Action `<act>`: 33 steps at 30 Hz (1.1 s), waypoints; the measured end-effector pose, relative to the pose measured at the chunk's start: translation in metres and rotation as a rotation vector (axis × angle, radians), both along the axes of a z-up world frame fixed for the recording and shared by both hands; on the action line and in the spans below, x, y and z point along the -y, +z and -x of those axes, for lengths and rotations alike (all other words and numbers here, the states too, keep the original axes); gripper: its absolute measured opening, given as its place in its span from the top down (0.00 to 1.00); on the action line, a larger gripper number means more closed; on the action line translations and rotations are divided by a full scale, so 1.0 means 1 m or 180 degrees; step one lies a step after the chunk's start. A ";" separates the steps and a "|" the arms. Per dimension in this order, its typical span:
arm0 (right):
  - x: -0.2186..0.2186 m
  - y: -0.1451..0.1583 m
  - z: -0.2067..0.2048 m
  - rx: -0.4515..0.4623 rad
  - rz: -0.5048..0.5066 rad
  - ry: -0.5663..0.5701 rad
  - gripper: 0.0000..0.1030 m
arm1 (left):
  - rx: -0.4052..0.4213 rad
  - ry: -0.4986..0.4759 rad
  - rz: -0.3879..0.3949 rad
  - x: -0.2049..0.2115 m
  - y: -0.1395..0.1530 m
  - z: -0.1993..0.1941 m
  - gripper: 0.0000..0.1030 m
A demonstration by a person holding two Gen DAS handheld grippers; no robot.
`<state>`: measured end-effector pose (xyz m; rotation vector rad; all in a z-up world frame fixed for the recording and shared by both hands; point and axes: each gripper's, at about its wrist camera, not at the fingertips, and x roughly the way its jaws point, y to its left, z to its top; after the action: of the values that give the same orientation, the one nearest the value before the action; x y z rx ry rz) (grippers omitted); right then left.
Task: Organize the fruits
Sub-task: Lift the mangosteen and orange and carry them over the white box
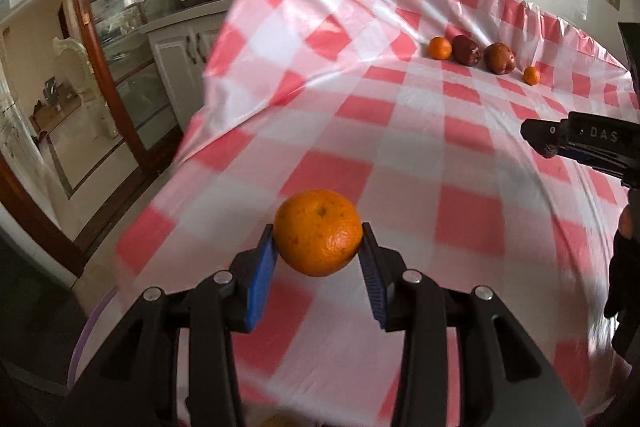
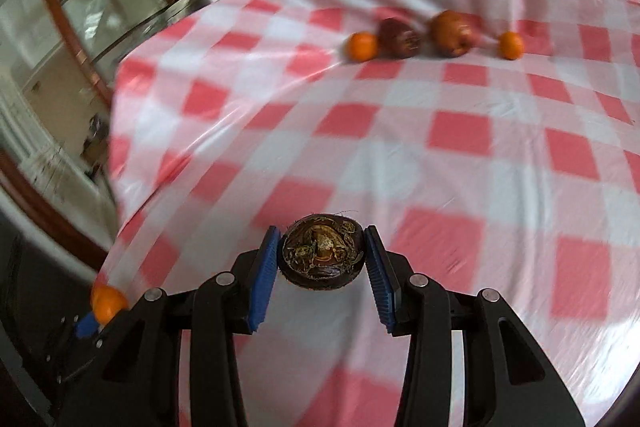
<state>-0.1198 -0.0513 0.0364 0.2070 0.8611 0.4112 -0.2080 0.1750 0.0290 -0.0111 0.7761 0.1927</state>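
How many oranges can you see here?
3. One large orange is gripped in the left tongs. Two small oranges lie at the ends of the far row on the checked cloth: left end, right end. Others may lie out of view.

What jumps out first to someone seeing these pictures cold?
An orange is pinched between the left gripper's blue fingers, above a red-and-white checked tablecloth. The right gripper clamps a dark, round fruit. Four more fruits line the cloth's far side.
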 end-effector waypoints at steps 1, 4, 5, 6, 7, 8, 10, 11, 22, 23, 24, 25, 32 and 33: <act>-0.009 0.001 0.008 0.0015 0.0009 0.0072 0.58 | 0.0005 0.0027 -0.0019 -0.005 -0.001 0.010 0.60; -0.033 0.002 0.030 0.0059 0.0092 0.0260 0.58 | 0.0025 0.0090 -0.0079 -0.019 -0.003 0.033 0.60; -0.043 0.002 0.038 0.0066 0.0115 0.0333 0.58 | 0.0029 0.0111 -0.0085 -0.024 -0.003 0.041 0.60; -0.052 0.002 0.046 0.0074 0.0144 0.0402 0.58 | 0.0032 0.0130 -0.0091 -0.027 -0.003 0.046 0.60; -0.060 0.002 0.053 0.0085 0.0172 0.0467 0.58 | 0.0041 0.0160 -0.0108 -0.032 -0.004 0.054 0.60; -0.067 0.002 0.060 0.0094 0.0194 0.0525 0.58 | 0.0050 0.0191 -0.0126 -0.036 -0.004 0.061 0.60; -0.082 0.001 0.072 0.0103 0.0242 0.0655 0.58 | 0.0066 0.0265 -0.0160 -0.047 -0.006 0.076 0.60; -0.091 0.001 0.080 0.0113 0.0277 0.0733 0.58 | 0.0066 0.0300 -0.0159 -0.052 -0.008 0.083 0.60; -0.191 -0.009 0.164 0.0304 0.0629 0.1742 0.58 | -0.0136 0.0833 0.0046 -0.124 -0.047 0.153 0.60; -0.198 -0.011 0.170 0.0313 0.0658 0.1820 0.58 | -0.0152 0.0881 0.0067 -0.129 -0.050 0.158 0.60; -0.207 -0.014 0.178 0.0326 0.0700 0.1924 0.58 | -0.0167 0.0918 0.0080 -0.134 -0.054 0.161 0.60; -0.212 -0.015 0.183 0.0331 0.0724 0.1982 0.58 | -0.0191 0.0975 0.0093 -0.141 -0.059 0.167 0.60; -0.256 -0.052 0.218 0.0212 0.1043 0.2527 0.58 | -0.0452 0.1208 0.0197 -0.170 -0.093 0.186 0.60; -0.264 -0.064 0.223 0.0139 0.1130 0.2620 0.58 | -0.0501 0.1237 0.0227 -0.174 -0.099 0.187 0.60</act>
<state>-0.3425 0.2130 -0.0273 -0.5056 0.9368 1.0089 -0.3950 0.3490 -0.0697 -0.2175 0.9333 0.5395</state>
